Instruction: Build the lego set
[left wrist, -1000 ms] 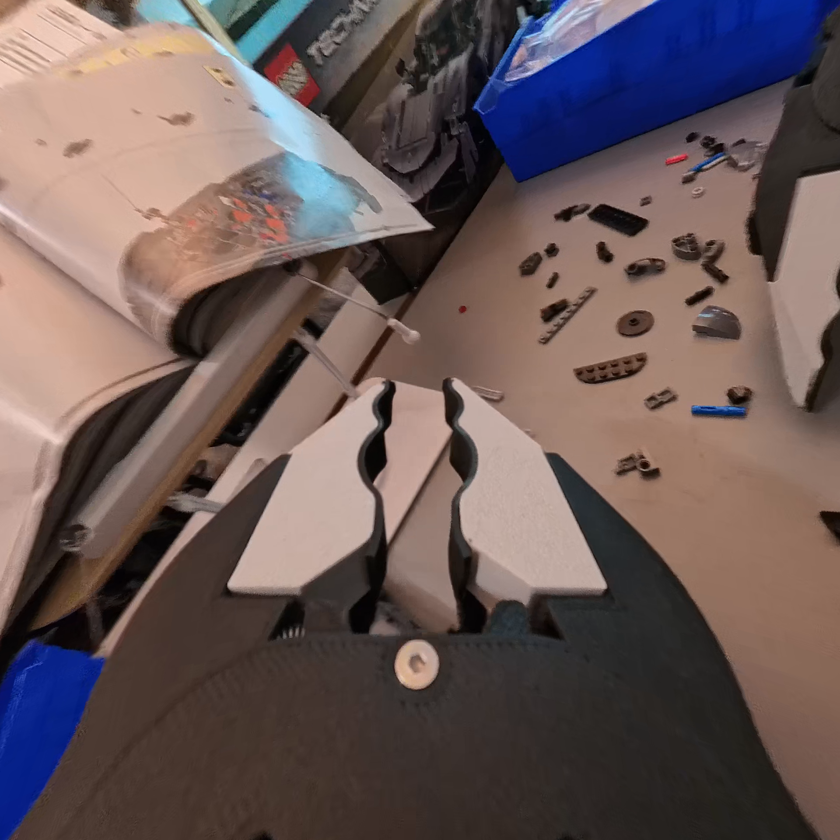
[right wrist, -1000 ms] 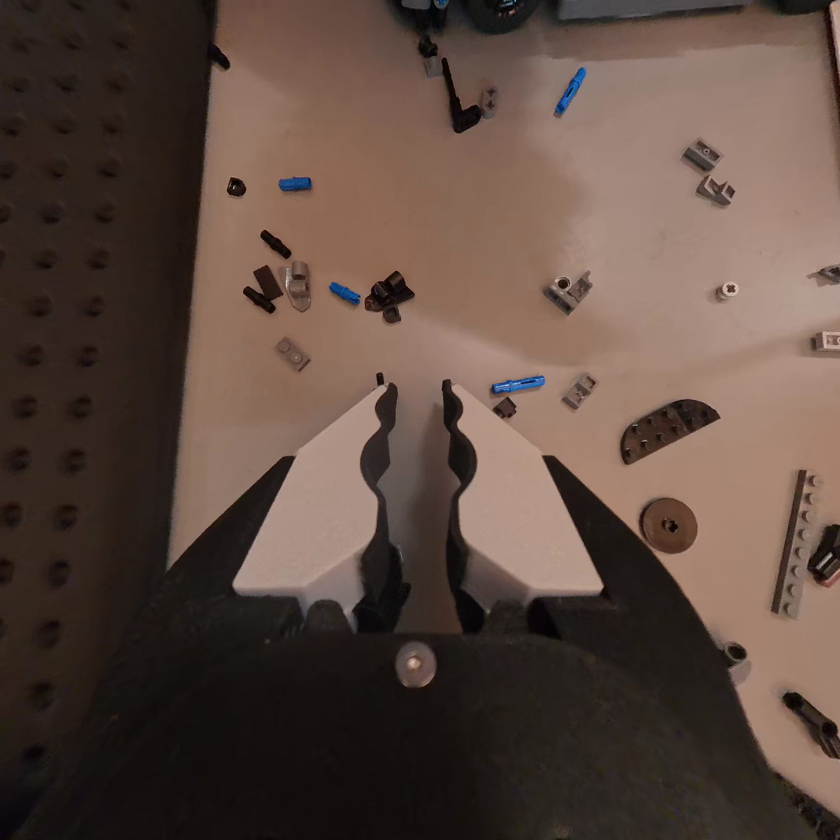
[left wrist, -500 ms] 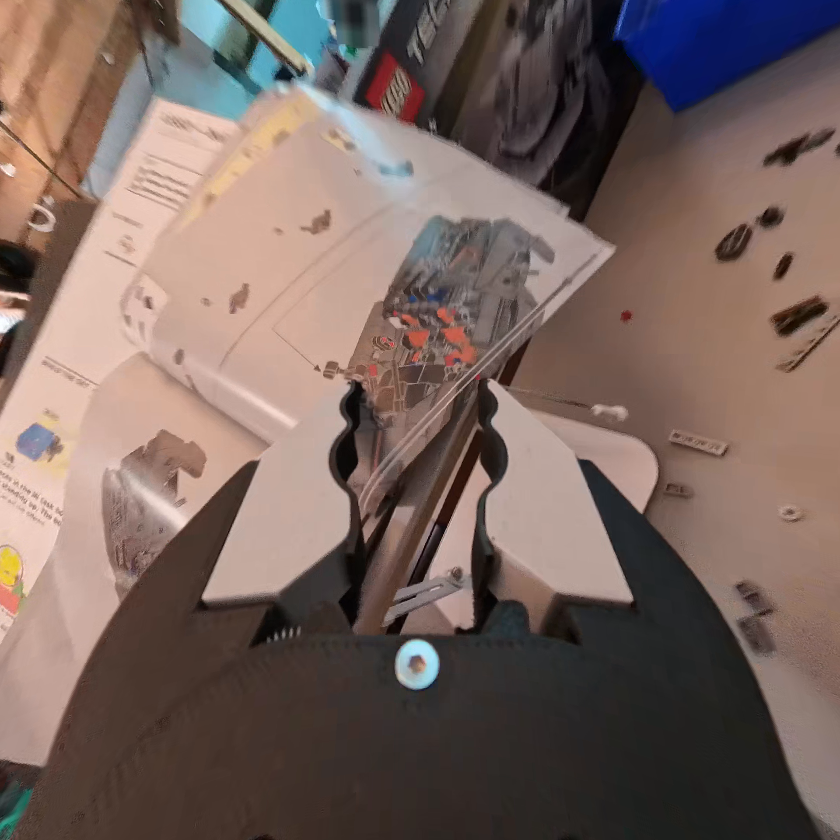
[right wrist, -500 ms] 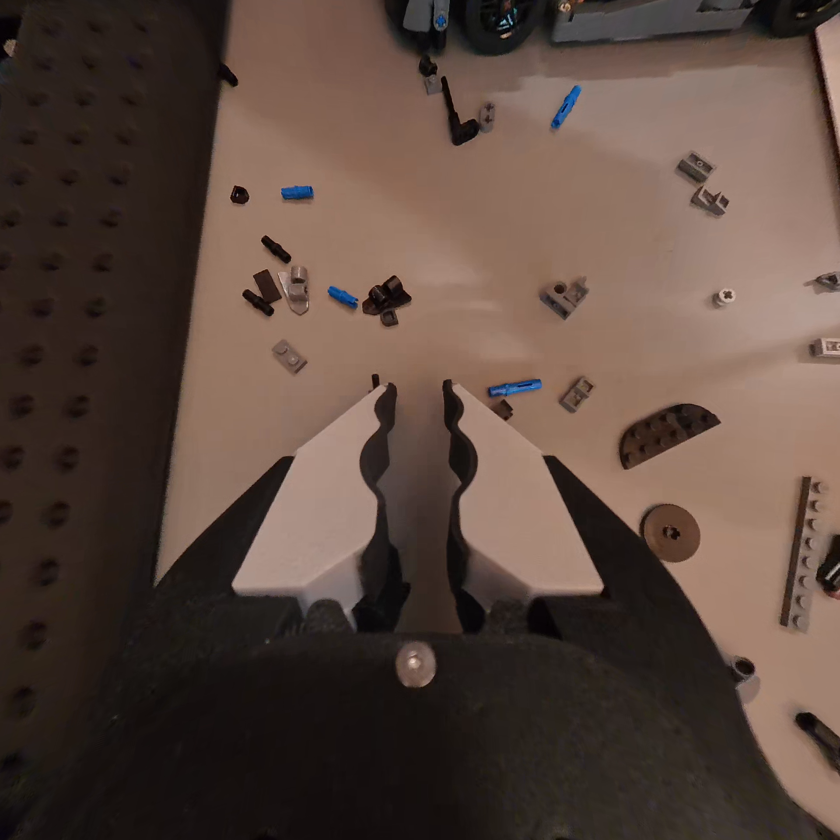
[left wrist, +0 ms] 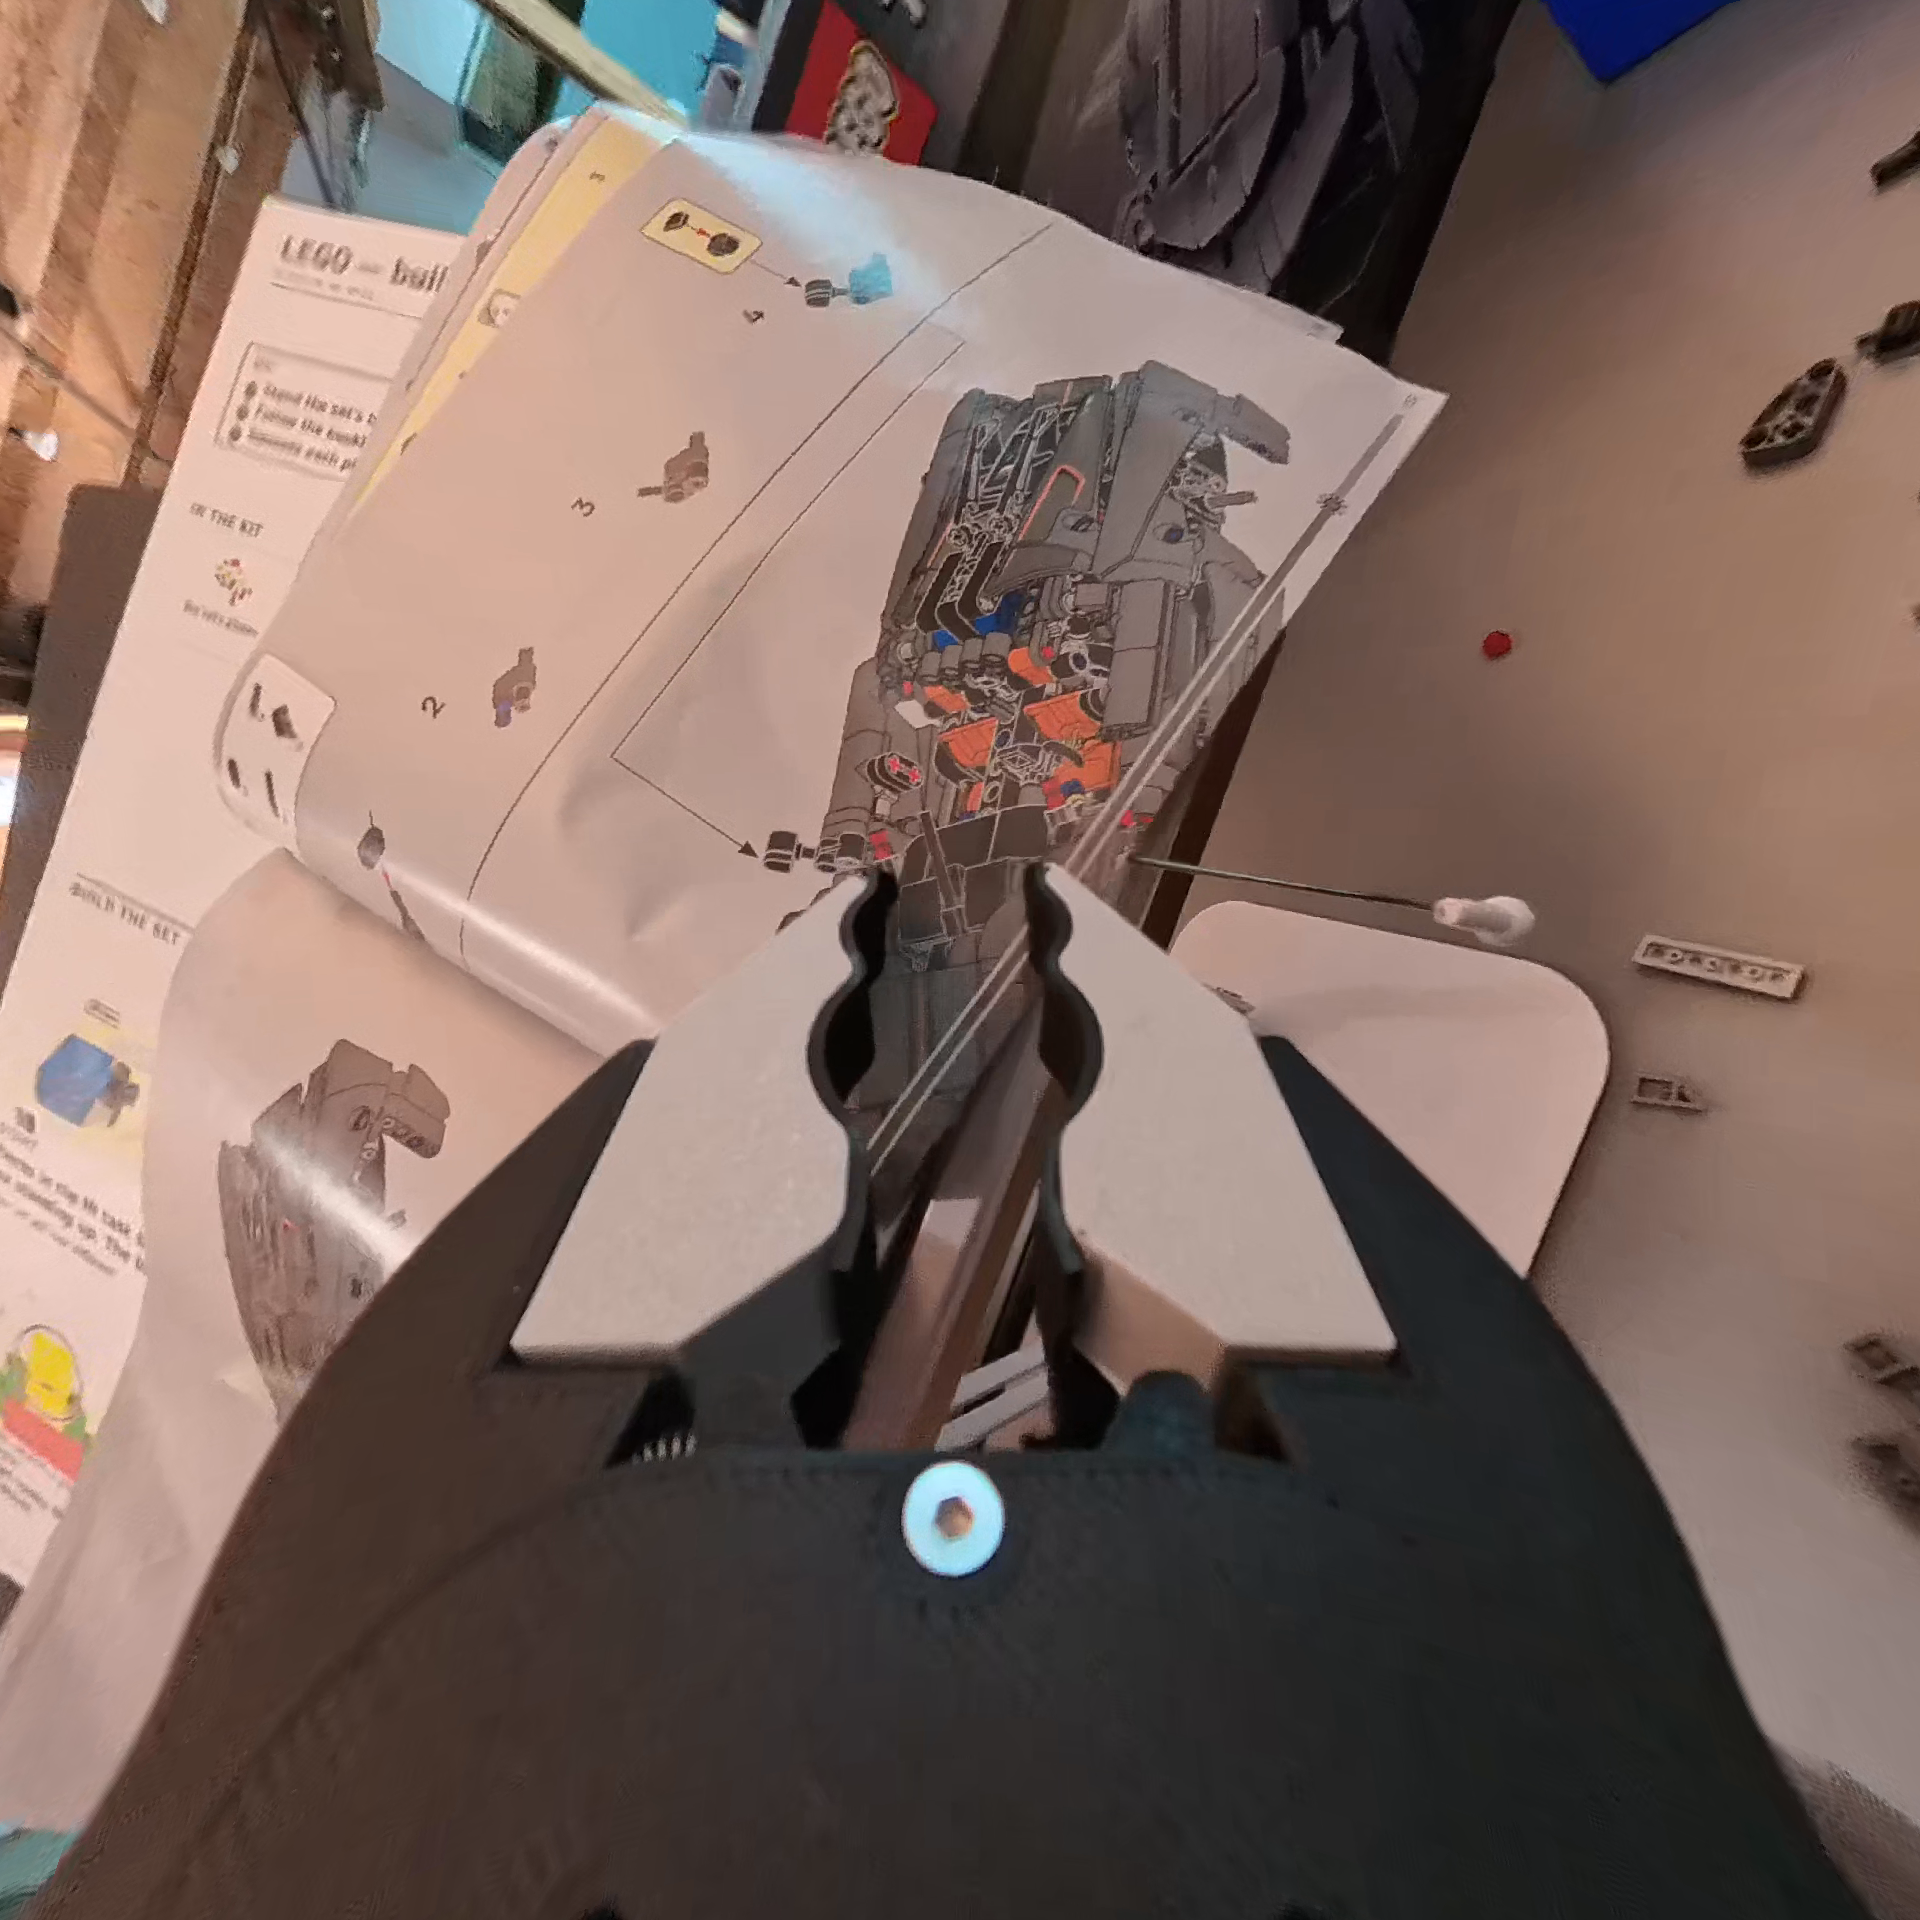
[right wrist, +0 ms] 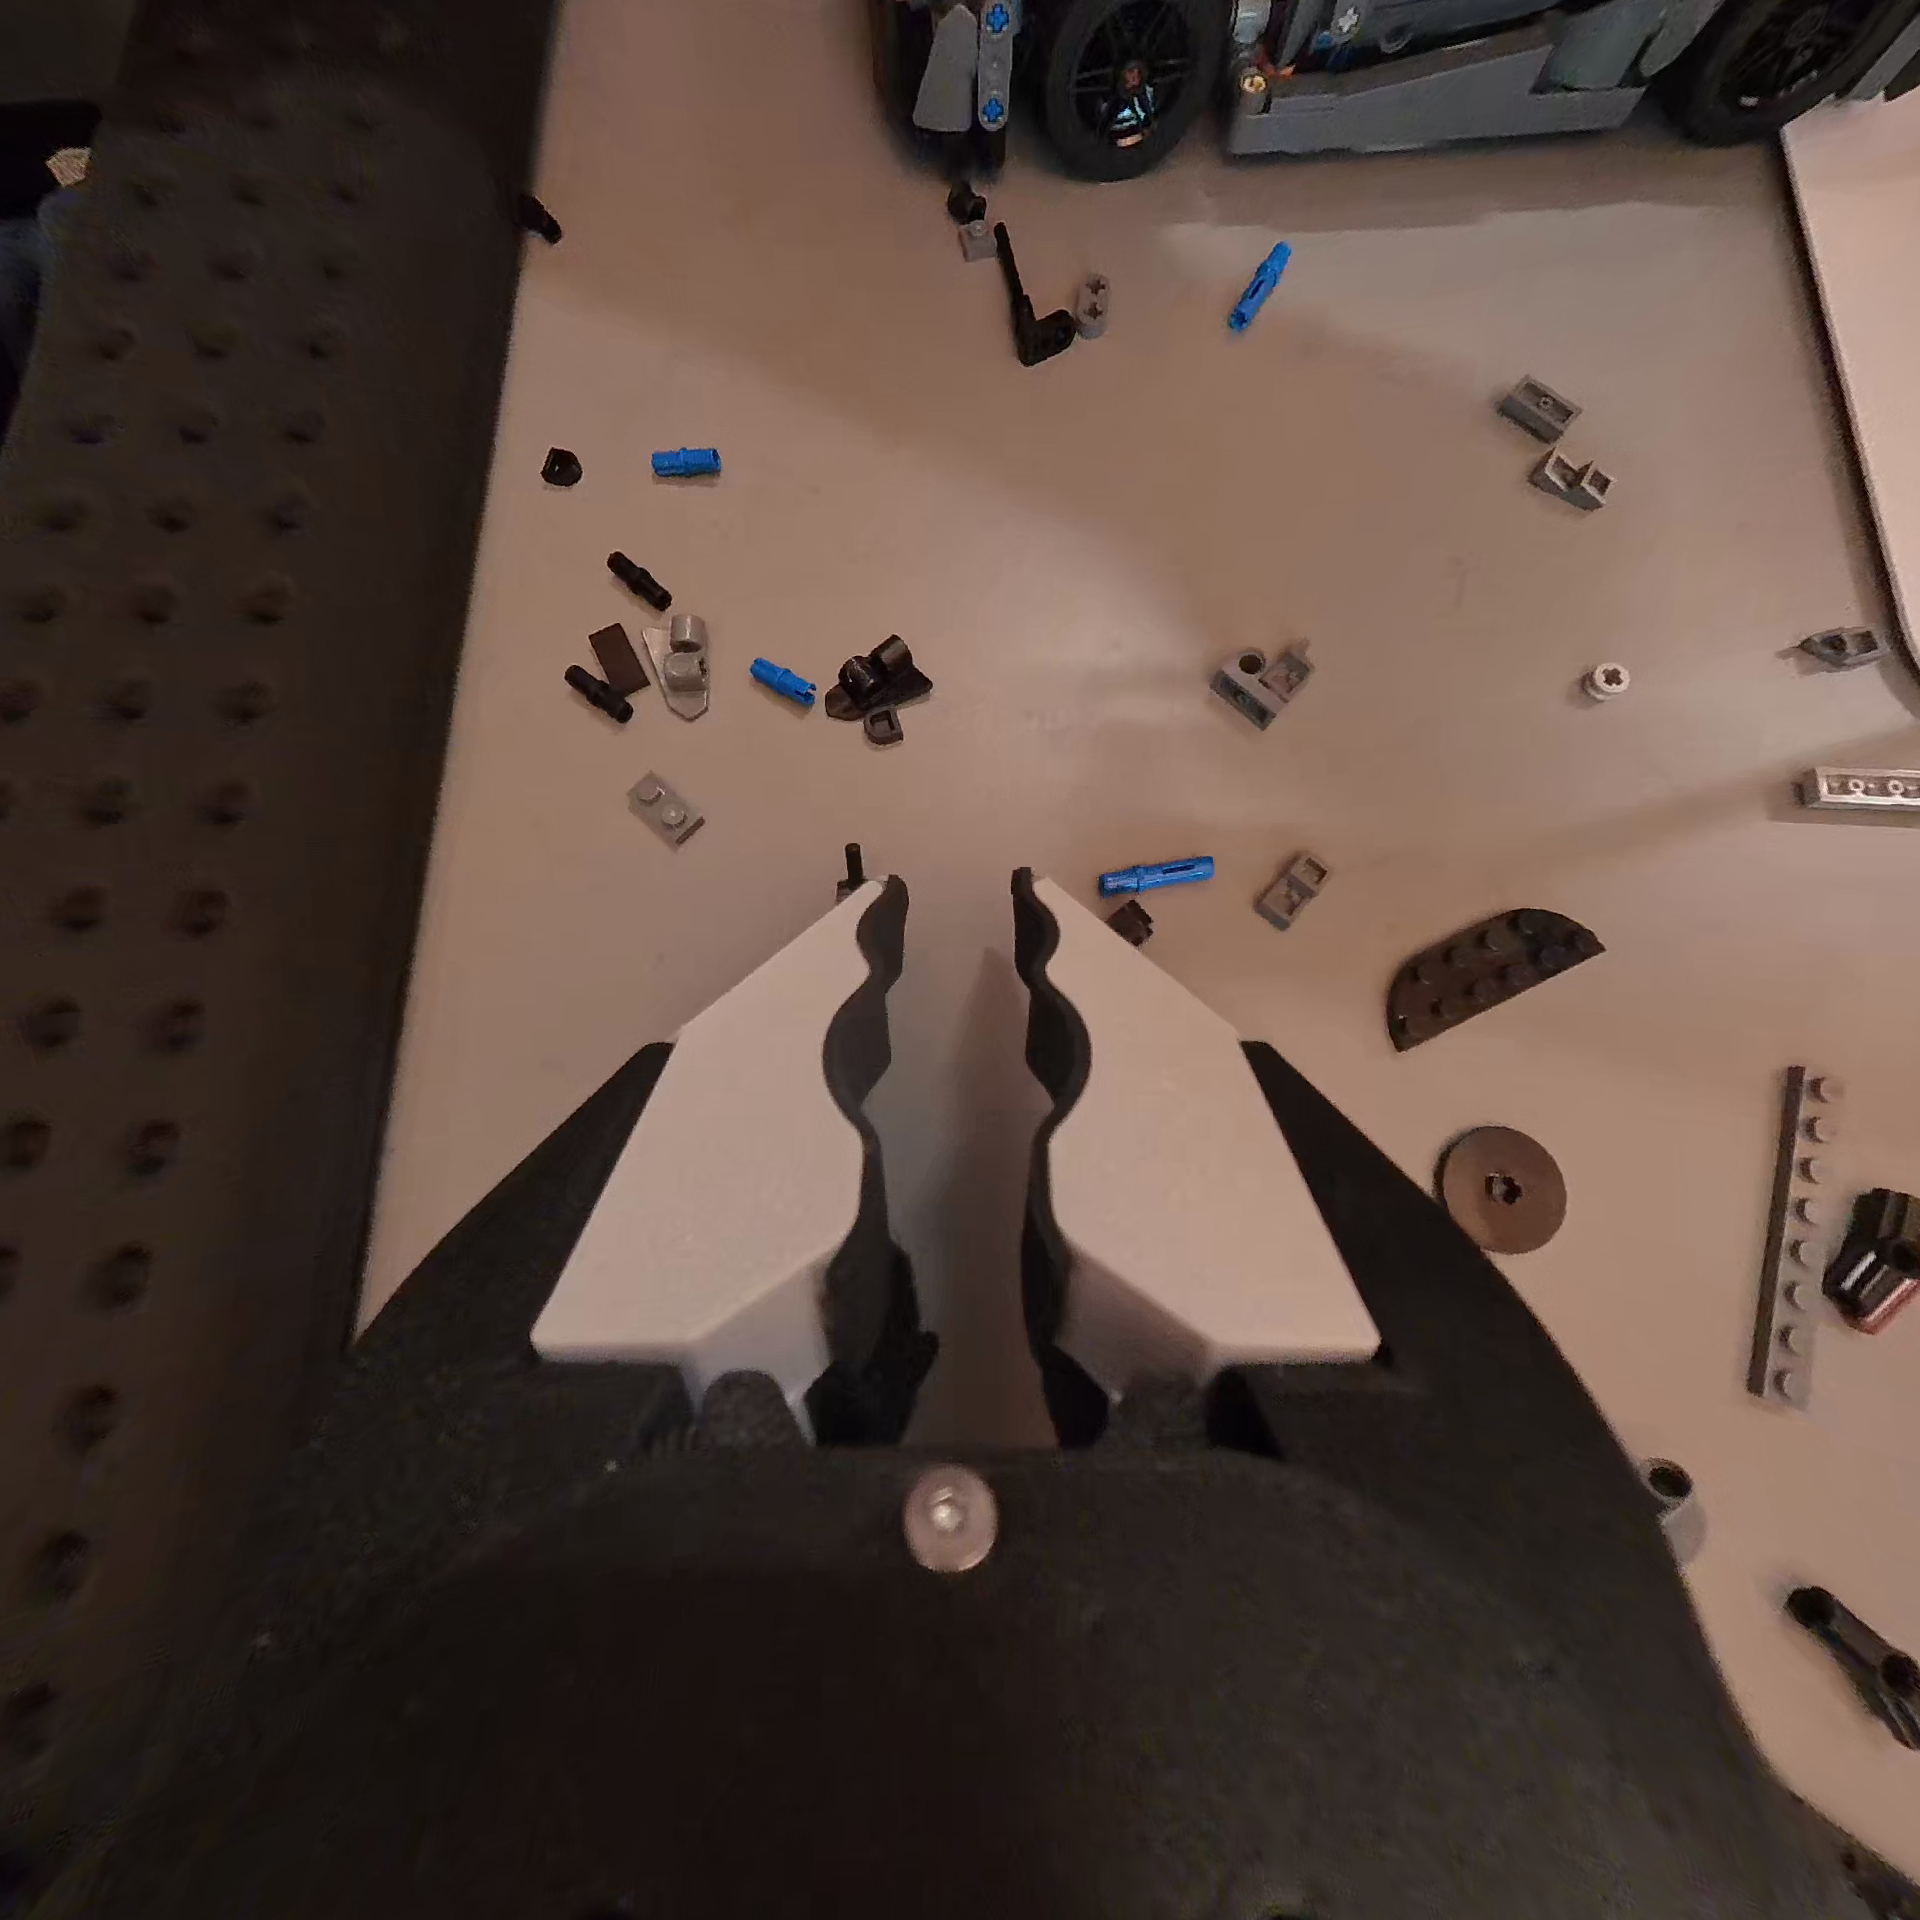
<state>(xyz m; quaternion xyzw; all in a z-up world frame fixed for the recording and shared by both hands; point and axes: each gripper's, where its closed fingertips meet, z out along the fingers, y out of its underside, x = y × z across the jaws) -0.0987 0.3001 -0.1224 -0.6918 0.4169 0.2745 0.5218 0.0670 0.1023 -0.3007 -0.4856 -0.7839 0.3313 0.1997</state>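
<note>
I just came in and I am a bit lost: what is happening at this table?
A person is building a Lego set with a gripper in each hand. The left gripper is open and points at the open instruction booklet, its fingers on either side of the page's edge. The right gripper is open and empty above the table, where small loose pieces lie scattered. A partly built car stands at the far edge.

Beige tabletop [right wrist: 1299, 540], dim warm light; black studded mat [right wrist: 208, 623] at left; brick wall [left wrist: 94, 156] behind.
</note>
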